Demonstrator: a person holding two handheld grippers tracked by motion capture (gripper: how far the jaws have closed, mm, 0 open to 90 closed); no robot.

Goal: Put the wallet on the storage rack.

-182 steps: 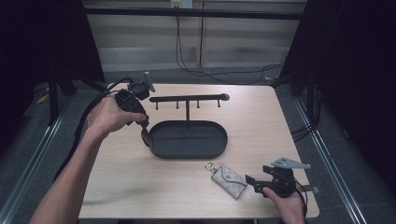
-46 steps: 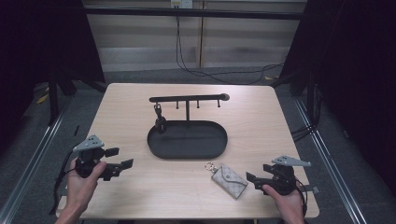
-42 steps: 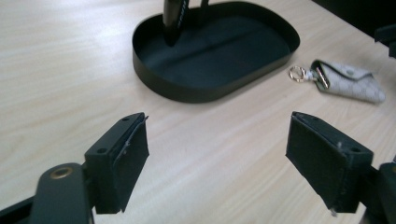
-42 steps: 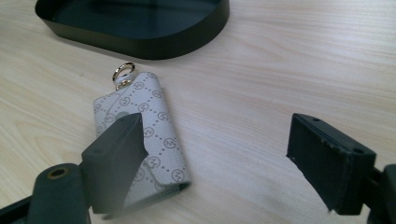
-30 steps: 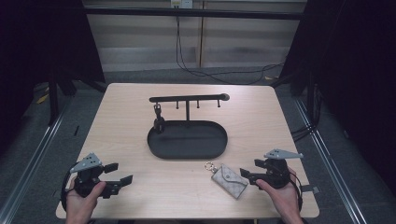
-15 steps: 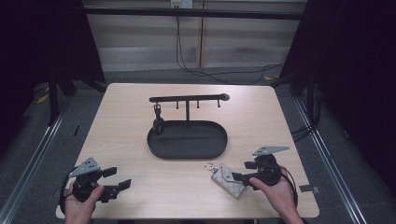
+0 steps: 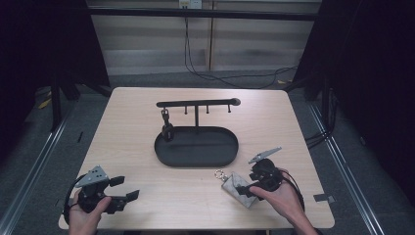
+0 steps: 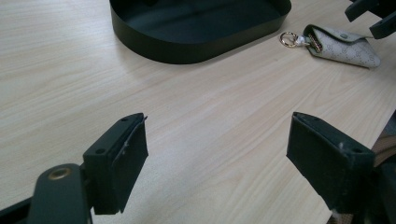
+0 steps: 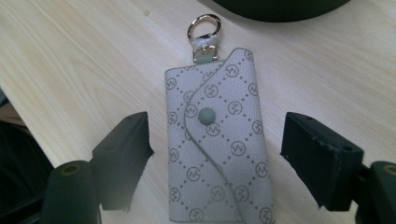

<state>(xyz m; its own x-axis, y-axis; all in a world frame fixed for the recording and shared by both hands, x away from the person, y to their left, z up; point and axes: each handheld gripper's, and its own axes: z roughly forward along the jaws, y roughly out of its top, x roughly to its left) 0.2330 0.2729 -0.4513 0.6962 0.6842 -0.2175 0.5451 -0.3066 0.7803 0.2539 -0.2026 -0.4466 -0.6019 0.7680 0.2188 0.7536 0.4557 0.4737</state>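
High view: left gripper point(image 7: 128, 188) low at the near left corner of the worktop point(image 7: 127, 132), jaws spread wide, nothing between them. Right gripper point(image 7: 243, 188) at the near right, reaching over the grey key pouch point(image 7: 238, 187), which lies flat just in front of the black oval tray point(image 7: 195, 147). Behind the tray, a black rack point(image 7: 195, 104) with a small dark item point(image 7: 167, 128) on one hook, too small to identify, possibly a key fob.

Left gripper view: jaws wide apart over bare wood, holding nothing. Tray point(image 8: 196, 39) ahead, key pouch point(image 8: 345, 44) off to the upper right.

Right gripper view: jaws fully spread either side of the key pouch point(image 9: 217, 140), neither touching it. Pouch flat, metal ring point(image 9: 204, 25) pointing away toward the tray edge.
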